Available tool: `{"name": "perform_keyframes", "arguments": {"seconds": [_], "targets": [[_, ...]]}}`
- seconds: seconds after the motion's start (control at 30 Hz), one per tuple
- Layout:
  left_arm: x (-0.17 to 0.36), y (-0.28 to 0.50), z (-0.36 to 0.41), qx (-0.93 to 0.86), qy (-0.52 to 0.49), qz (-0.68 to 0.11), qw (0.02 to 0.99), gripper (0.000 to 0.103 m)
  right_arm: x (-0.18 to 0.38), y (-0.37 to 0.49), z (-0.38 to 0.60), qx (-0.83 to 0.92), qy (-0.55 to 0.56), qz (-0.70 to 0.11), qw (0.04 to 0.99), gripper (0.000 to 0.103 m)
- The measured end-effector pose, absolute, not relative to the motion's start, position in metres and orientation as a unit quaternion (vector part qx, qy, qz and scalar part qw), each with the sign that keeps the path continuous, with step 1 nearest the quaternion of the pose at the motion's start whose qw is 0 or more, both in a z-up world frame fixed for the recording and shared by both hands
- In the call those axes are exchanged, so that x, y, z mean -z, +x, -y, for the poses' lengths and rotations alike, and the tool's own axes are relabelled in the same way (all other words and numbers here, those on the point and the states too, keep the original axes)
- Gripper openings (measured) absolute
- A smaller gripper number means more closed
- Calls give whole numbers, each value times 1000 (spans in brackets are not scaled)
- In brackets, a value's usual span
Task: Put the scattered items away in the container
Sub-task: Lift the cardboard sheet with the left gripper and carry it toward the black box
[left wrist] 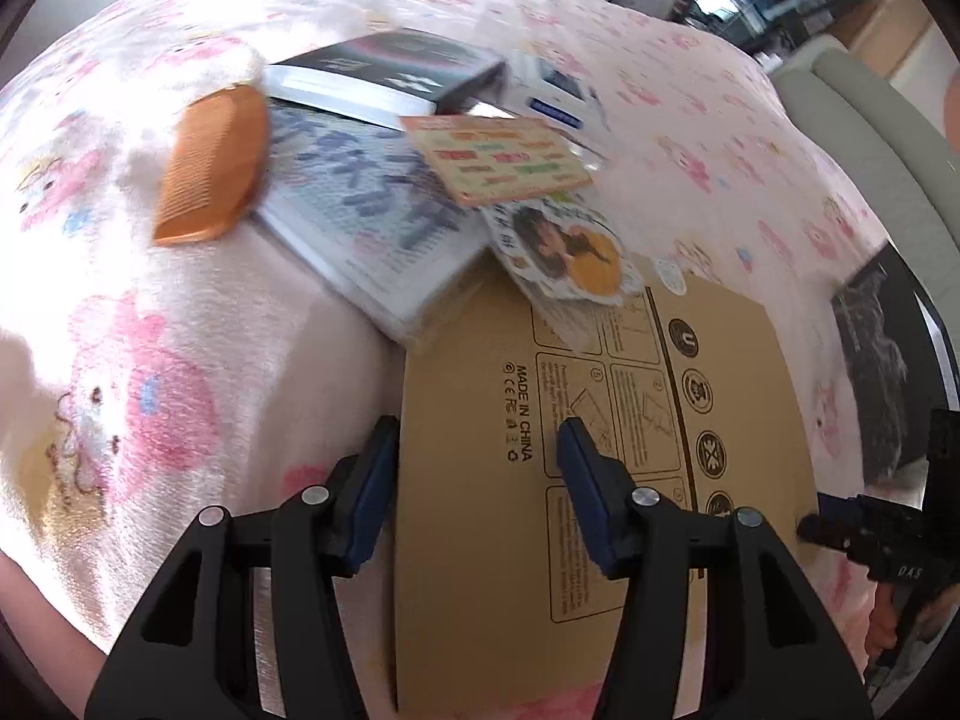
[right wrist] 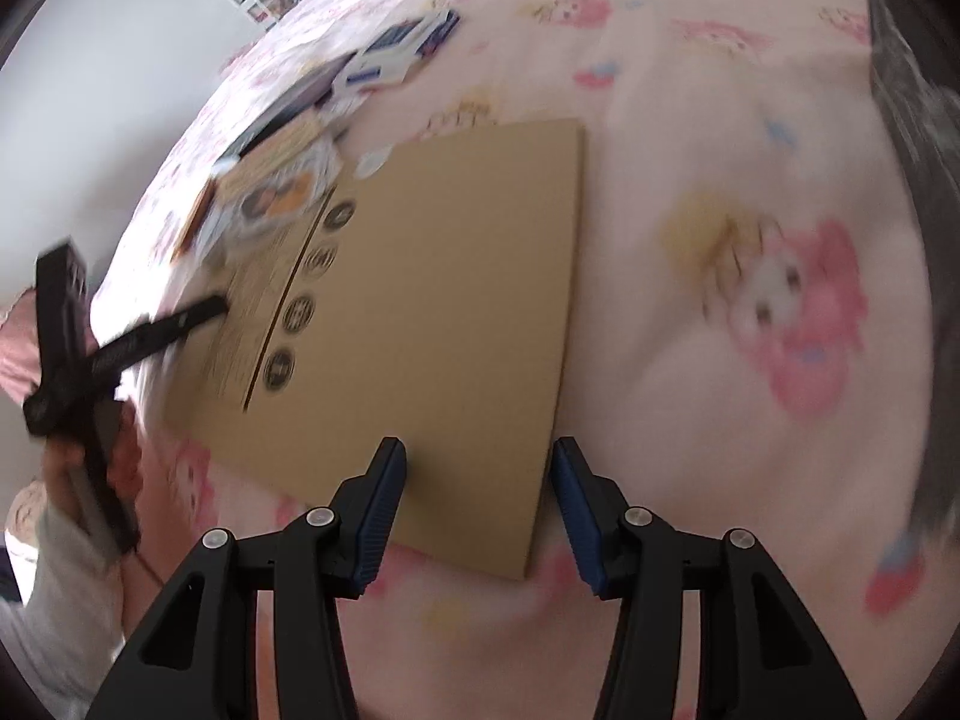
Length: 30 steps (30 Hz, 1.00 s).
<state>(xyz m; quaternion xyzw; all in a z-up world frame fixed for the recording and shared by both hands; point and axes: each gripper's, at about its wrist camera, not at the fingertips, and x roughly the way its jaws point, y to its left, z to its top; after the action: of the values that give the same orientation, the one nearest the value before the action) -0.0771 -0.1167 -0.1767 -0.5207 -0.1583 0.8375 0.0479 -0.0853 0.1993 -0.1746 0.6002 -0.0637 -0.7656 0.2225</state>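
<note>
Cardboard box (left wrist: 600, 420) lies flat with nothing packed; I've both grippers, left (left wrist: 477, 468) and right (right wrist: 477, 492), wide open and empty, so next I grab the comb (left wrist: 210, 174).

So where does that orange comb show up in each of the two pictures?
Left wrist view: the orange comb lies upper left on the pink blanket, its right edge by a book.
Right wrist view: I cannot pick it out; the pile at upper left is small and blurred.
Shared landmark: the flat brown cardboard box, lower centre in the left view, centre in the right, with the round-picture card at its far corner.
</note>
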Motion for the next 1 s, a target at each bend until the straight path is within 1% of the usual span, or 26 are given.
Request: {"name": "perform_keyframes", "arguments": {"seconds": [0.03,0.13,0.23,0.3,0.33,0.37,0.4,0.47,0.5,0.57,0.67,0.77,0.83,0.97,1.0], "targets": [[176,-77,113,-837,-523,152,57,54,174,-75,-201,763,603,65,224,47],[178,-77,109,-834,-528,144,74,54,174,-81,-217,766,601,90,210,47],[182,-84,109,-830,-529,158,77,54,178,-96,-220,773,596,106,189,47],[184,-85,112,-828,-530,164,80,55,180,-108,-214,777,592,99,189,47],[185,-84,111,-827,-532,164,82,59,181,-113,-209,778,590,98,192,47],[186,-85,108,-825,-534,161,85,65,182,-119,-205,778,589,98,195,49],[188,-87,104,-824,-537,156,90,68,183,-124,-200,778,588,97,197,53],[192,-91,94,-821,-544,146,98,81,187,-132,-194,778,588,102,197,58],[193,-92,91,-821,-545,140,99,82,189,-136,-191,778,588,104,196,61],[192,-91,88,-824,-542,134,94,82,194,-139,-189,775,591,113,193,61],[187,-88,98,-826,-532,158,97,76,191,-133,-195,774,586,122,206,61],[183,-84,106,-825,-526,180,105,74,181,-123,-204,771,579,143,223,61],[179,-81,106,-826,-524,178,106,74,172,-115,-208,776,571,142,228,61],[169,-73,102,-827,-519,185,113,75,151,-101,-209,798,553,110,213,61],[168,-71,100,-827,-518,184,115,75,149,-100,-210,800,551,112,210,61]]}}
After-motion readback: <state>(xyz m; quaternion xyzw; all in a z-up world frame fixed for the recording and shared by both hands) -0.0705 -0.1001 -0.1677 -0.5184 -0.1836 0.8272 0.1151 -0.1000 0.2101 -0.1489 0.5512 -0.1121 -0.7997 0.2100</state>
